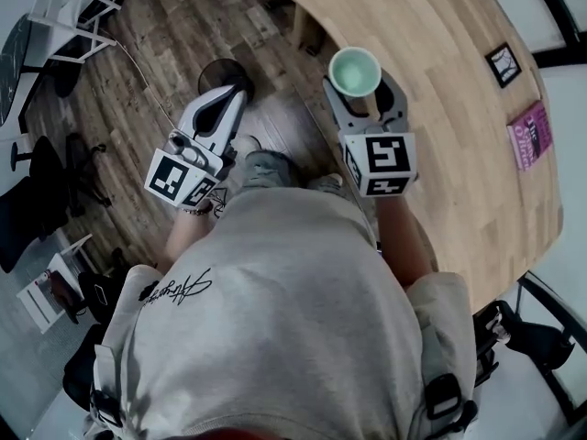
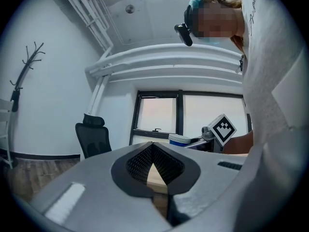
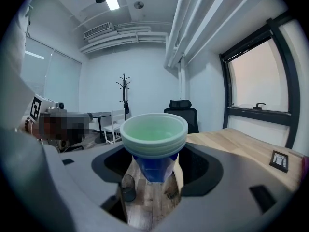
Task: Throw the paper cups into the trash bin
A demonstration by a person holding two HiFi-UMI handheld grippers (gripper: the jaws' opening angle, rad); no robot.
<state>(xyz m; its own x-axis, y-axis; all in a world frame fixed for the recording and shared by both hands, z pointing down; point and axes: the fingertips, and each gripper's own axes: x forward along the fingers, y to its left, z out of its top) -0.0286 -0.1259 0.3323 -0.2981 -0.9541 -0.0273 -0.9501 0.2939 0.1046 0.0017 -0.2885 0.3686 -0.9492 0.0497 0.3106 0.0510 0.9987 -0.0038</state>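
Observation:
A stack of nested paper cups (image 1: 355, 70), blue outside and pale green inside, is held upright in my right gripper (image 1: 359, 88), over the wooden table's near edge. In the right gripper view the cups (image 3: 154, 141) sit between the jaws of the right gripper (image 3: 154, 166), which is shut on them. A small black trash bin (image 1: 223, 71) stands on the floor left of the table, and it shows below the cups (image 3: 128, 187). My left gripper (image 1: 235, 97) hovers just beside the bin. In its own view the left gripper (image 2: 153, 151) is shut with nothing in it.
The curved wooden table (image 1: 440, 108) carries a pink book (image 1: 529, 136) and a small framed clock (image 1: 503, 64) at its far right. Office chairs (image 1: 55, 191) and a white side table (image 1: 69, 12) stand on the wood floor to the left.

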